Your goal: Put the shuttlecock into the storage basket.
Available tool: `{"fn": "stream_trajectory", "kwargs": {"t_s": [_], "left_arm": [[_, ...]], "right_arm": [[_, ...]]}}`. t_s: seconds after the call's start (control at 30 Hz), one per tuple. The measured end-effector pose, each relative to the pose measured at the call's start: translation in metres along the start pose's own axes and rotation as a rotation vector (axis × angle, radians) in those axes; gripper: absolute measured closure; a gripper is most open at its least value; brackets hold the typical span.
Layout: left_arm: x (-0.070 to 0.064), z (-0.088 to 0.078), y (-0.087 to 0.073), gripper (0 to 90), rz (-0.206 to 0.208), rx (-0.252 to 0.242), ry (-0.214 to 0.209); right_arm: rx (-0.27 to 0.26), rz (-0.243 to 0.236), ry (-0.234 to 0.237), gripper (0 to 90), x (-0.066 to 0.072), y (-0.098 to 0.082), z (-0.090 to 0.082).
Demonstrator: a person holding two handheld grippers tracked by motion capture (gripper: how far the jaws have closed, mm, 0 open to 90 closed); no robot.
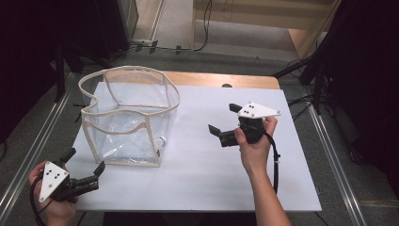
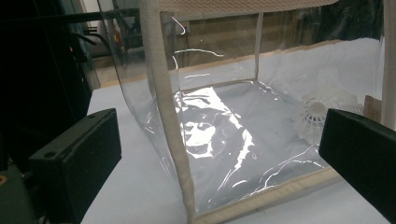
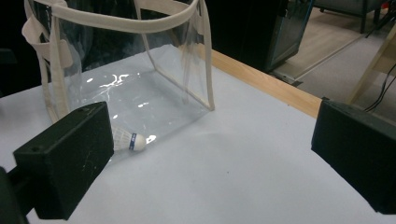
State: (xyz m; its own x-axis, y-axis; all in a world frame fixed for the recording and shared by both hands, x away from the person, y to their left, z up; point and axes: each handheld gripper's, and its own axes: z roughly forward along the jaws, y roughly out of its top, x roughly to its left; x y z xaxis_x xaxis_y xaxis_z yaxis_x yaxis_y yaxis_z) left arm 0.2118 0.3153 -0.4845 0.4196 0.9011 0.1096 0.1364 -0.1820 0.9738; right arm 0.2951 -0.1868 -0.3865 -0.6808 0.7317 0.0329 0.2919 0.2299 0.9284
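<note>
1. On the table [image 1: 202, 183], covered by a smooth white sheet with a strip of bare wood along its far edge, stands a clear plastic bag [image 1: 129, 117], boxy and open at the top.
2. Cream fabric tape trims the bag's rim, corners and base, and its thin walls are glossy and wrinkled, throwing bright streaks of reflected light (plainest in the left gripper view).
3. A white shuttlecock [image 3: 125, 140] lies on its side at the bag's lower right corner; its skirt is a fine lattice, and its rounded cork tip, ringed by a dark blue band, points away from the bag. Through the plastic I cannot tell whether it is inside the bag or just against the outside wall.
4. The left claw [image 1: 83, 162] is held by a hand at the table's near left corner, its two blocky matte-black jaws spread apart with nothing between them, aimed at the bag's near corner.
5. The right claw [image 1: 223, 118] is held over the right half of the table, well apart from the bag; its jaws are also wide apart and empty, and a flat three-cornered pale plate sits on top.
</note>
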Motion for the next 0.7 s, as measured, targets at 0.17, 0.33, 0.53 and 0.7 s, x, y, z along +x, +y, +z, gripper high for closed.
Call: {"fn": "stream_trajectory", "kwargs": {"t_s": [0.17, 0.33, 0.53, 0.7], "left_arm": [[0.0, 0.0, 0.0, 0.0, 0.001, 0.0, 0.0], [0.0, 0.0, 0.0, 0.0, 0.001, 0.0, -0.001], [-0.001, 0.0, 0.0, 0.0, 0.001, 0.0, -0.001], [-0.001, 0.0, 0.001, 0.0, -0.002, -0.002, -0.001]], "right_arm": [[0.001, 0.015, -0.008, 0.0, -0.004, -0.009, -0.007], [-0.001, 0.018, -0.015, 0.0, -0.005, -0.014, -0.011], [0.0, 0.018, -0.024, 0.0, -0.009, -0.022, -0.019], [0.002, 0.028, -0.03, 0.0, -0.012, -0.028, -0.023]]}}
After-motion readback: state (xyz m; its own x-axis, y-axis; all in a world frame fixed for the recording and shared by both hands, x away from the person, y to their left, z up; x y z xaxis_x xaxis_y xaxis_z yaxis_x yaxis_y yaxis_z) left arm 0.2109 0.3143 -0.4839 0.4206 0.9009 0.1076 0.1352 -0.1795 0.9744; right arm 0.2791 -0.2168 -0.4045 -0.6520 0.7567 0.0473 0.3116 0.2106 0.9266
